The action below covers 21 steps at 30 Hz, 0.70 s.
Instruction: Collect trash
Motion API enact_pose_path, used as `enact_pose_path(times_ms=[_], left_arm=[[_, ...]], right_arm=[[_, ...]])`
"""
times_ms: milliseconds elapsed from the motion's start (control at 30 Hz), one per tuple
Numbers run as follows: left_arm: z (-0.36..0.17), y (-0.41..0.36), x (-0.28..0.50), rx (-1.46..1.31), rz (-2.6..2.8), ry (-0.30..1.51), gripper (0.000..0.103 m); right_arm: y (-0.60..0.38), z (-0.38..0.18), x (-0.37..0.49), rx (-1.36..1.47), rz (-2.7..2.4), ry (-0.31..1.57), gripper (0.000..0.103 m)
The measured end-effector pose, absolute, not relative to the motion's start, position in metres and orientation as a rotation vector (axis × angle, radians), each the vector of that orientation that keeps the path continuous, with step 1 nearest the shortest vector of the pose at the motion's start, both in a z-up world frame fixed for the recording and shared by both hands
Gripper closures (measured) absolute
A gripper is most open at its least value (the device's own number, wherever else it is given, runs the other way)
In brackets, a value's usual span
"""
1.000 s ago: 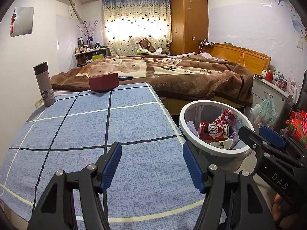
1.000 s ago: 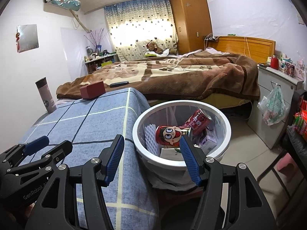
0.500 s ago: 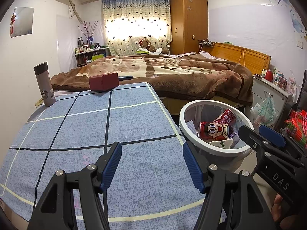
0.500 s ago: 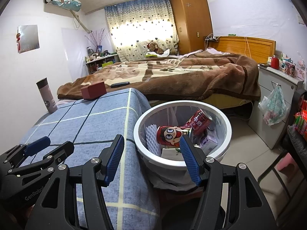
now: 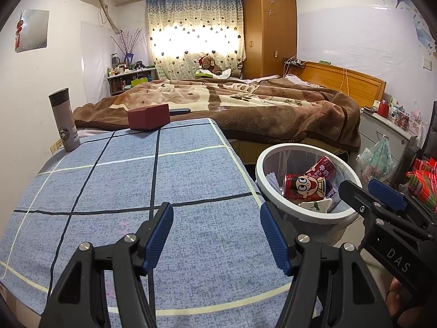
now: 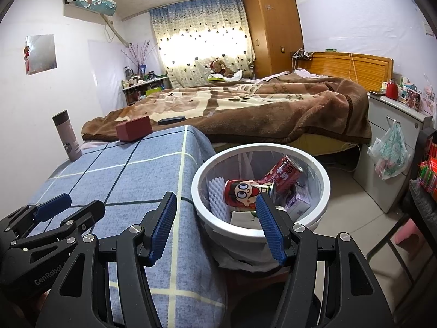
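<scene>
A: Trash first, from the left wrist view. Where is it?

B: In the bin [image 5: 306, 214], which stands on the floor ahead and to the right of the left gripper [image 5: 215, 233]. Two red cans [image 5: 304, 187] lie inside with some paper scraps. The jaws are spread apart with nothing between them, poised over the blue checked cloth of the desk [image 5: 164, 169].

A: Anything loose on that desk?

B: Far ahead of the jaws, at the back edge, a red box [image 5: 148, 120], and ahead to the left a grey flask [image 5: 64, 120] standing upright. Neither looks like litter to me. The right gripper [image 5: 382, 199] shows at the right edge, beside the bin.

A: And the right wrist view?

B: The right gripper [image 6: 215, 225] has its jaws released too, empty. The bin [image 6: 273, 232] sits just ahead, its near rim passing behind the right-hand jaw, the cans [image 6: 247, 194] visible over it along with white foam netting [image 6: 217, 196] and a small purple carton [image 6: 300, 202]. The left gripper [image 6: 60, 209] is low to the left over the desk [image 6: 131, 175].

A: So how far along?

B: Near the end, I judge. The trash seen is all in the bin, and I see no scraps left on the cloth. Perhaps only a last check remains.
</scene>
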<state>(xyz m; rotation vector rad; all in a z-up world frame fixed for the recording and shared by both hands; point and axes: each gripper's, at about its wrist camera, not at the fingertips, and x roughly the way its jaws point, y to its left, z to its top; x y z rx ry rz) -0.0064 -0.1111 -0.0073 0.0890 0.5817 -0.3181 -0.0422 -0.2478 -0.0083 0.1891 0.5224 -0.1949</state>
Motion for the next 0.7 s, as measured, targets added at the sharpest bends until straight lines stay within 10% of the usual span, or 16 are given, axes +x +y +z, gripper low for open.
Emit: enact_pose_path(times_ms=[700], left_arm=[[-0.0040, -0.1076, -0.0074, 0.081, -0.306, 0.579, 0.035]], right_arm=[[-0.2450, -0.0082, -0.0410, 0.186, -0.190, 0.524, 0.041]])
